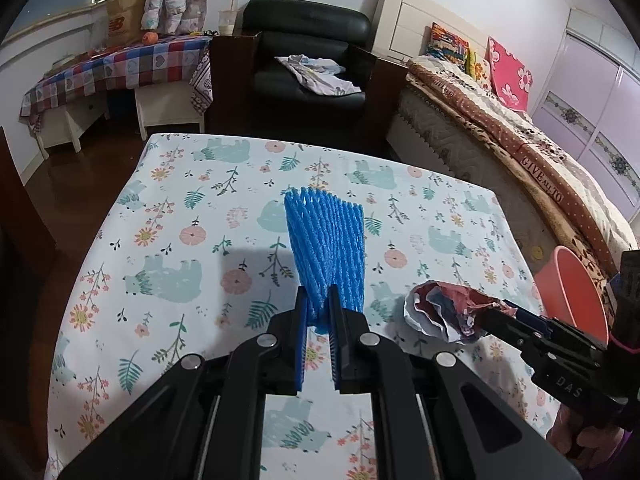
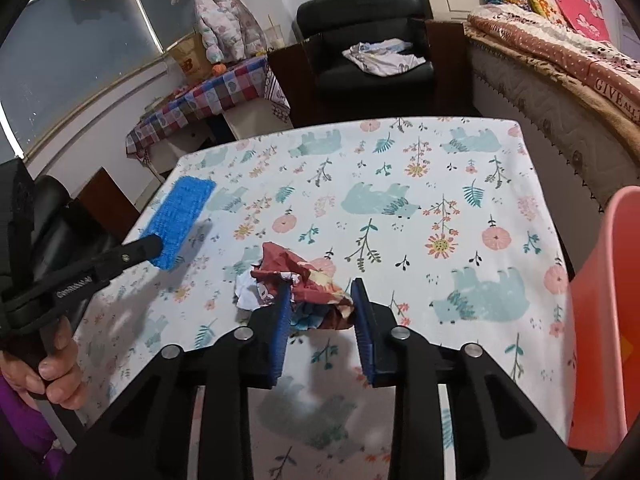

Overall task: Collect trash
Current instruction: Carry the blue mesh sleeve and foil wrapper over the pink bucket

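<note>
A blue foam net sleeve [image 1: 326, 240] fans out from my left gripper [image 1: 318, 300], which is shut on its lower end and holds it just over the floral tablecloth [image 1: 168, 216]. The right wrist view has that sleeve [image 2: 182, 216] at the left, in the left gripper [image 2: 156, 246]. A crumpled ball of red, white and blue printed paper [image 2: 304, 276] sits between the blue pads of my right gripper [image 2: 320, 292], and both pads press on it. In the left wrist view the same paper [image 1: 440, 308] lies low over the cloth, pinched by the right gripper [image 1: 500, 308].
A pink plastic bin [image 2: 608, 300] stands just off the table's right edge, also seen as the pink bin [image 1: 568, 292]. Beyond the table are a black armchair [image 1: 308, 52] with cloths on it, a bed [image 1: 500, 128] and a side table under checked cloth [image 1: 120, 68].
</note>
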A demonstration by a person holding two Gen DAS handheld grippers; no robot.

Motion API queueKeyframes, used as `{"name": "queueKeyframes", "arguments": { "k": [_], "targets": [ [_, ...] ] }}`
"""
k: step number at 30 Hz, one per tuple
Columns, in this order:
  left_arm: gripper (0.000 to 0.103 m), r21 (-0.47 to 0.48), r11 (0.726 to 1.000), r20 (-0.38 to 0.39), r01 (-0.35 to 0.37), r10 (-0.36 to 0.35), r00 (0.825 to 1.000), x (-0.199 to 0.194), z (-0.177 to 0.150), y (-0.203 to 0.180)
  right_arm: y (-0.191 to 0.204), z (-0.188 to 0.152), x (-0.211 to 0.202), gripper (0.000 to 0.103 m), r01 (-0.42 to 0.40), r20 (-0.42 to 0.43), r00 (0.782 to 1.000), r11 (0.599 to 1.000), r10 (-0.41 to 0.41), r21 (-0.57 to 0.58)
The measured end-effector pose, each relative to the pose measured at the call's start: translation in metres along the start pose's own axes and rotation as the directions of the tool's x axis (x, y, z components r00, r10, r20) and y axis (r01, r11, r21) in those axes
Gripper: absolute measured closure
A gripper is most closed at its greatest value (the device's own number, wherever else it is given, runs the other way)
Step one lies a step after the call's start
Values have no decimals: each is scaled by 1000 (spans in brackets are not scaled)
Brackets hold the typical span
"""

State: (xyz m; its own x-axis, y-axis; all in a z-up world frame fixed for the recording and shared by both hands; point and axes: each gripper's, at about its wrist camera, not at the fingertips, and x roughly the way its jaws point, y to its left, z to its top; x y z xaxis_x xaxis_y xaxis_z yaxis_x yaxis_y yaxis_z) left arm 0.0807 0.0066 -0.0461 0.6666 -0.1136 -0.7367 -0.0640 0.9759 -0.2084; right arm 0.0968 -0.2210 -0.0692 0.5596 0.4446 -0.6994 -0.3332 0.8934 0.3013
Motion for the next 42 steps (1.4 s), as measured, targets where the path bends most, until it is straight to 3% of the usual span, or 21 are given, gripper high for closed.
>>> {"name": "queueKeyframes", "arguments": {
  "k": [4, 11, 21, 42],
  "targets": [
    [94, 4, 1000, 7, 12, -12, 1000, -7, -3, -8, 4, -2, -19, 74, 4, 38, 999, 1000, -5, 6],
    [94, 13, 999, 12, 39, -40, 999, -17, -7, -29, 9, -7, -52, 74, 83, 97, 992, 996, -81, -14],
    [94, 86, 991, 2, 102, -103, 995, -22, -16, -82, -11, -24, -90, 74, 177, 140, 974, 984, -179, 26],
    [94, 237, 955, 7, 177, -184, 983, -31, -21, -189, -76, -45, -159, 74, 327, 226, 903, 926, -365, 188]
  ]
}}
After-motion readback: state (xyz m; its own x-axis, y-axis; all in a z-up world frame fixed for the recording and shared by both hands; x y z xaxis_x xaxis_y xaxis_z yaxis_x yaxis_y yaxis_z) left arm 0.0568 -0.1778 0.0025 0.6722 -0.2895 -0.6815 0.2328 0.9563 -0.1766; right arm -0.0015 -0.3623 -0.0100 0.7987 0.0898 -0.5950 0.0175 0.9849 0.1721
